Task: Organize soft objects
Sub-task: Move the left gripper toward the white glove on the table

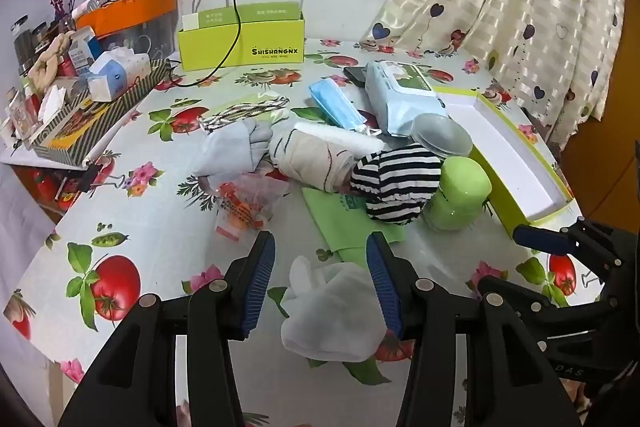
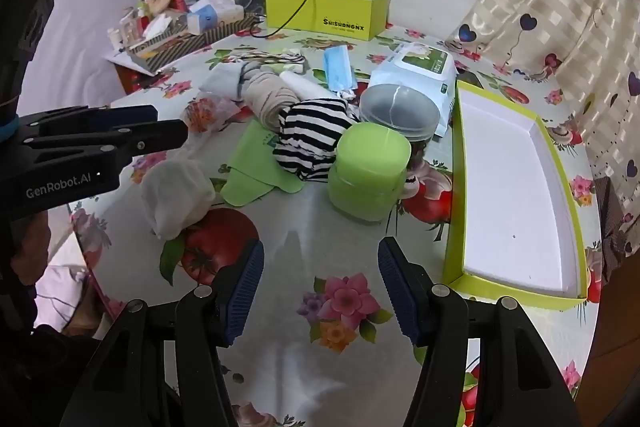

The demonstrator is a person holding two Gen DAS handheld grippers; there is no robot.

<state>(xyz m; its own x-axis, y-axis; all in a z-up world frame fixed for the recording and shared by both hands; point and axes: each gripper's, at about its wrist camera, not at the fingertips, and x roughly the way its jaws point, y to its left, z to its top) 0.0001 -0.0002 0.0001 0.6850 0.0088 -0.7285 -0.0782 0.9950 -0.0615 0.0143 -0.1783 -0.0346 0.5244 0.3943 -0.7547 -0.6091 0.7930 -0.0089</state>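
Observation:
My left gripper (image 1: 320, 247) is open, its fingers on either side of a white cloth glove (image 1: 332, 311) lying on the tablecloth; the glove also shows in the right wrist view (image 2: 176, 199). My right gripper (image 2: 320, 255) is open and empty above bare tablecloth. Ahead lie a black-and-white striped cloth (image 1: 394, 183), a rolled beige sock (image 1: 308, 155), a grey glove (image 1: 232, 147), a green cloth (image 1: 344, 219) and a blue face mask (image 1: 336, 105). An open green-rimmed box lid with a white inside (image 2: 516, 195) lies at the right.
A green jar (image 2: 368, 175) and a clear lidded jar (image 2: 400, 111) stand by the striped cloth. A wet-wipes pack (image 2: 420, 67), a lime box (image 2: 328, 13), a plastic wrapper (image 1: 244, 203) and cluttered trays (image 1: 80, 95) at the far left surround the pile.

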